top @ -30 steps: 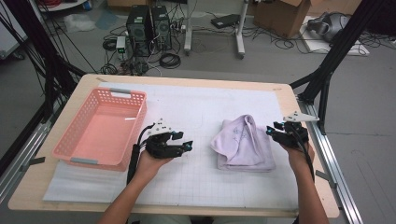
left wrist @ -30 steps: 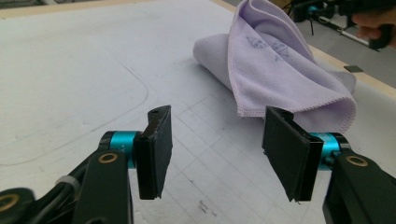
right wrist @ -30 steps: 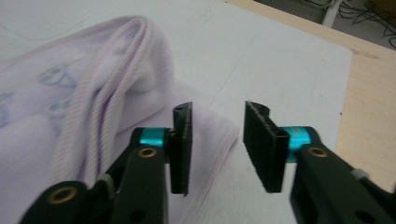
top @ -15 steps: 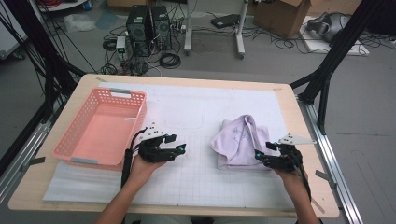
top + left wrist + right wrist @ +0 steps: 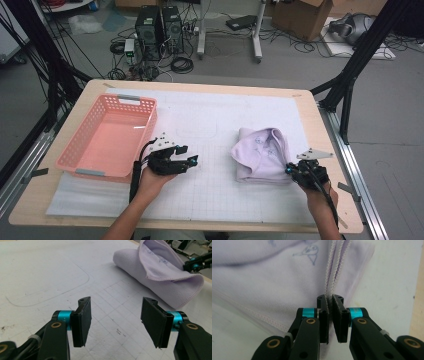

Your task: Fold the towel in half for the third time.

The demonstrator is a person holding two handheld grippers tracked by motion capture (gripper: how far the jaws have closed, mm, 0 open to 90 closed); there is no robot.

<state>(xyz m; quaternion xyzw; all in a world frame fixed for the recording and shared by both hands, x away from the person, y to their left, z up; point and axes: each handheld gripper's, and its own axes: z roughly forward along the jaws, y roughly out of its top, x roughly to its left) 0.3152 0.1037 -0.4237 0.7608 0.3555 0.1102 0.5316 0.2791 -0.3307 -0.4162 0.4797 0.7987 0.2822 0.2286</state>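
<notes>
Two claws are in my hands at the table. My right claw [image 5: 330,312] has just been closing, and now its pads pinch the stitched edges of the lilac cloth [image 5: 262,155] between them; in the right gripper view the doubled hem runs straight down into the narrow gap of the jaws. This cloth is folded and lies on the white gridded mat [image 5: 215,195], on the right half of the table [image 5: 310,107], and my right claw [image 5: 294,170] holds it at its near right corner, close to the wooden border of the table. A small drawn figure [image 5: 310,252] is printed on the fabric above the pads

My left claw [image 5: 116,320] stands about half open and has nothing between its jaws; under it I see only the mat with its grid lines. It points toward the cloth [image 5: 160,275], which lies well apart from it, and in the left gripper view the other claw shows at the far side of the folded cloth. In the high view my left claw [image 5: 186,159] hovers just beside the pink basket [image 5: 82,145], which sits on the left side of the table, and the basket has nothing inside
</notes>
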